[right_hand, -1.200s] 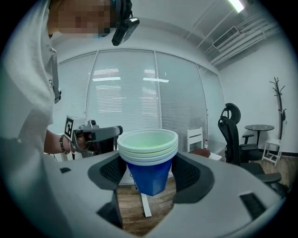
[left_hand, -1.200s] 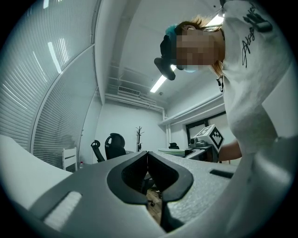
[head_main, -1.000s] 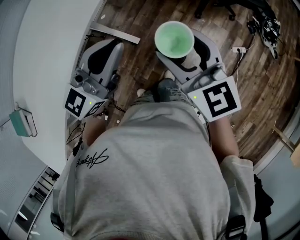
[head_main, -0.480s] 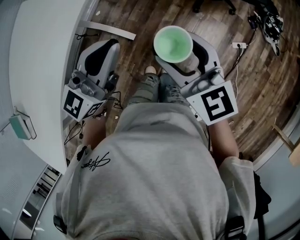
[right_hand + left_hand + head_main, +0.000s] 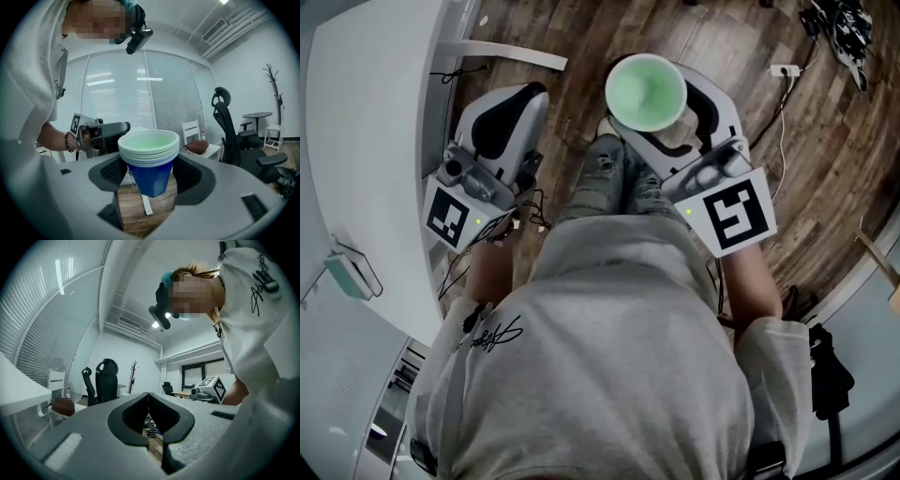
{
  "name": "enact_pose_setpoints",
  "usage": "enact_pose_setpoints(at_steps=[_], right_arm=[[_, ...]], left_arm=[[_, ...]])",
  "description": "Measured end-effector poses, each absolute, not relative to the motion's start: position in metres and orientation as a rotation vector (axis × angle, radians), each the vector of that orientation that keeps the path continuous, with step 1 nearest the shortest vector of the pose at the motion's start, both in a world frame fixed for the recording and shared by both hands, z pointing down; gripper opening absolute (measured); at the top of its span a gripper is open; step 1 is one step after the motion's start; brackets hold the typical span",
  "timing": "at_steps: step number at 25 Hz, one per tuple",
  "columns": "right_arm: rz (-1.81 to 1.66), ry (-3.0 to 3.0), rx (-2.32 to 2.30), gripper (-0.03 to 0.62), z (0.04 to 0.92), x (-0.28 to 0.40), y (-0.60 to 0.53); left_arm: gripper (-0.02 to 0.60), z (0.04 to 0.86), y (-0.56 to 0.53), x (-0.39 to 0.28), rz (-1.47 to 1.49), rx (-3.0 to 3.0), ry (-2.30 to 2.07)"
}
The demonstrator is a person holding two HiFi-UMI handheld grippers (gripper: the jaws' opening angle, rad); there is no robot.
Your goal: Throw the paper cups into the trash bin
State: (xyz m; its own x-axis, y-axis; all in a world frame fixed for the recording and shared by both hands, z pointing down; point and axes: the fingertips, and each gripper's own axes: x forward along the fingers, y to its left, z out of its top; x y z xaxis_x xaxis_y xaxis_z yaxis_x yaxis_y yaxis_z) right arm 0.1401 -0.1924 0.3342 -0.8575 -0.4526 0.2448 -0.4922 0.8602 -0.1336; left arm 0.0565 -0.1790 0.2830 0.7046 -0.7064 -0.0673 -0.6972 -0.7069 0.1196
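The left grey two-jaw gripper hangs low beside the person's left leg, pointing forward and down. Its jaws are pressed together at the tips with nothing between them, and the bare left forearm is bent in behind it. On the other side, the right grey two-jaw gripper is held out in front of the torso, jaws clamped on either side of a stack of paper cups, blue outside and pale green inside, carried upright with mouths up, the right forearm angled in behind.
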Motion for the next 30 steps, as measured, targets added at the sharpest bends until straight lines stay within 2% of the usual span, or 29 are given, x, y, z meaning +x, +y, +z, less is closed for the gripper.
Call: enact_pose_setpoints(at_steps=[30], right_arm=[[0.429, -2.707, 0.658, 0.295, 0.522, 0.114, -0.207]], left_arm=[[0.006, 0.439, -0.197, 0.052, -0.070, 2.651, -1.028]])
